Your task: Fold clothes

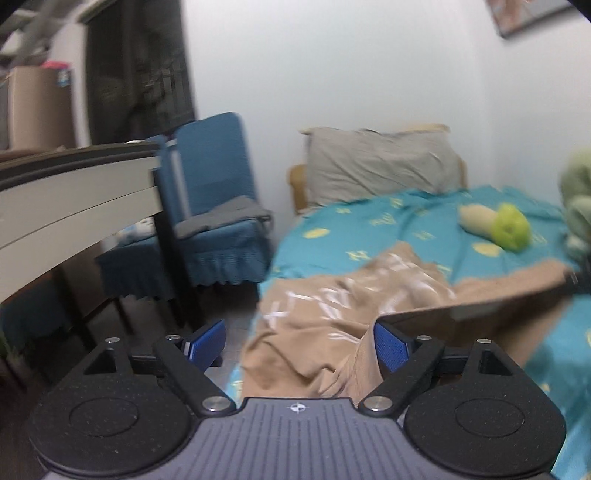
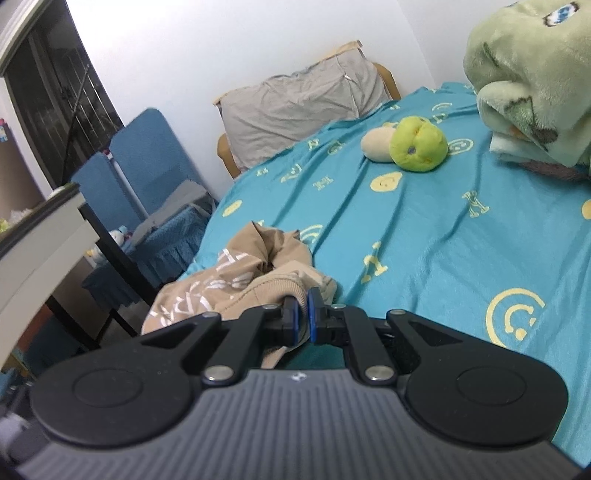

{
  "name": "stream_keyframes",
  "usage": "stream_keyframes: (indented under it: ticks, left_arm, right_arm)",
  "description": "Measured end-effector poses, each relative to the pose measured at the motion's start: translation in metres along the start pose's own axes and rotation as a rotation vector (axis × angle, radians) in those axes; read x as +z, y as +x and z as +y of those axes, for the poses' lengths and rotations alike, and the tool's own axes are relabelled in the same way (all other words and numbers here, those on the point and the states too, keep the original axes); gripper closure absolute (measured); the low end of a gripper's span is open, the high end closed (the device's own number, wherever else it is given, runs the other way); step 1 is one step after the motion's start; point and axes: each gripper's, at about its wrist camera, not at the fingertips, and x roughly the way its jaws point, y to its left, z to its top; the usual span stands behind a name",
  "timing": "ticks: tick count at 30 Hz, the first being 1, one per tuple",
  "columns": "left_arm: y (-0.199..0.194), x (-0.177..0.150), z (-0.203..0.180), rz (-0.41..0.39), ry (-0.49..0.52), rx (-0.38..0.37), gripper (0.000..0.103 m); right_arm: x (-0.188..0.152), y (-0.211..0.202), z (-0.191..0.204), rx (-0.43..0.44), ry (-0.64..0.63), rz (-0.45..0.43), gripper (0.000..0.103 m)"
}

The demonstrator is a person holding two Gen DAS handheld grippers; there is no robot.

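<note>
Bed (image 2: 424, 236) has a teal sheet with yellow smileys and letters, pushed up against a white wall (image 1: 332, 62). One grey pillow (image 2: 295, 107) leans at the far end against a wooden headboard. Left of the bed there's a white desk (image 1: 74, 206) and two blue chairs (image 1: 218, 192), with a dark window (image 1: 140, 74) behind them.

The tan shirt (image 1: 332, 325) with white print lies crumpled at the near left edge of the bed, partly hanging over the side.

Left gripper (image 1: 299, 343) is spread wide, blue pads well apart; the right pad (image 1: 391, 347) touches a fold of the shirt, the left one hangs over the floor, so it's not pinching anything. Right gripper (image 2: 302, 314) is clenched on the shirt's ribbed hem, cloth squeezed between the pads.

Left view is blurry but shows more of the shirt spread out, one edge stretched off to the right where a dark bit of gear shows at the frame edge, plus a picture frame (image 1: 524, 14) up top on the wall. Right view is sharper and shows the big green plush (image 2: 532, 74) in full at far right; the left view only catches a sliver of it.

Count: one shirt, one pillow, two chairs, one big plush, one small green and cream plush (image 2: 410, 144) mid-bed.
</note>
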Motion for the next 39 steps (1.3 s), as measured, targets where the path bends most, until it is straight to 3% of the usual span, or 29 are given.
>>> stream_keyframes:
  ticks: [5, 7, 9, 11, 13, 16, 20, 24, 27, 30, 34, 36, 39]
  left_arm:
    - [-0.007, 0.009, 0.019, -0.044, -0.086, 0.081, 0.015]
    - [-0.014, 0.012, 0.024, -0.069, -0.107, 0.116, 0.015]
    - [-0.018, 0.014, 0.029, -0.077, -0.124, 0.147, 0.015]
    - [-0.017, 0.012, 0.035, -0.046, -0.147, 0.133, 0.015]
    - [-0.016, 0.010, 0.039, -0.004, -0.159, 0.120, 0.015]
    - [-0.011, 0.002, 0.036, 0.079, -0.107, 0.105, 0.016]
    - [-0.008, -0.008, 0.023, 0.161, -0.043, 0.060, 0.016]
    - [0.001, -0.019, 0.009, 0.237, 0.048, 0.056, 0.016]
    - [0.016, -0.027, 0.007, 0.312, 0.067, 0.076, 0.016]
    - [0.024, -0.031, 0.018, 0.350, 0.010, 0.128, 0.015]
    - [0.026, -0.028, 0.040, 0.368, -0.125, 0.221, 0.007]
    - [0.020, -0.025, 0.047, 0.337, -0.161, 0.248, 0.006]
    - [0.003, -0.011, 0.050, 0.246, -0.205, 0.264, 0.006]
  right_arm:
    - [-0.011, 0.022, 0.001, -0.045, -0.057, 0.106, 0.090]
    - [-0.019, 0.036, 0.003, -0.056, -0.093, 0.182, 0.078]
    - [-0.028, 0.052, 0.006, -0.093, -0.149, 0.266, 0.054]
    - [-0.038, 0.060, 0.008, -0.119, -0.209, 0.297, 0.053]
    - [-0.040, 0.059, 0.008, -0.160, -0.241, 0.263, 0.053]
    - [-0.033, 0.050, -0.001, -0.210, -0.193, 0.181, 0.052]
    - [-0.027, 0.040, -0.011, -0.190, -0.105, 0.130, 0.052]
    - [-0.026, 0.039, -0.006, -0.183, -0.120, 0.110, 0.052]
    - [-0.023, 0.039, -0.002, -0.178, -0.135, 0.086, 0.052]
    - [-0.020, 0.037, -0.003, -0.168, -0.141, 0.040, 0.052]
    - [-0.025, 0.050, -0.007, -0.234, -0.168, 0.090, 0.052]
    - [-0.028, 0.062, -0.010, -0.253, -0.171, 0.127, 0.051]
    - [-0.021, 0.057, -0.003, -0.256, -0.174, 0.025, 0.050]
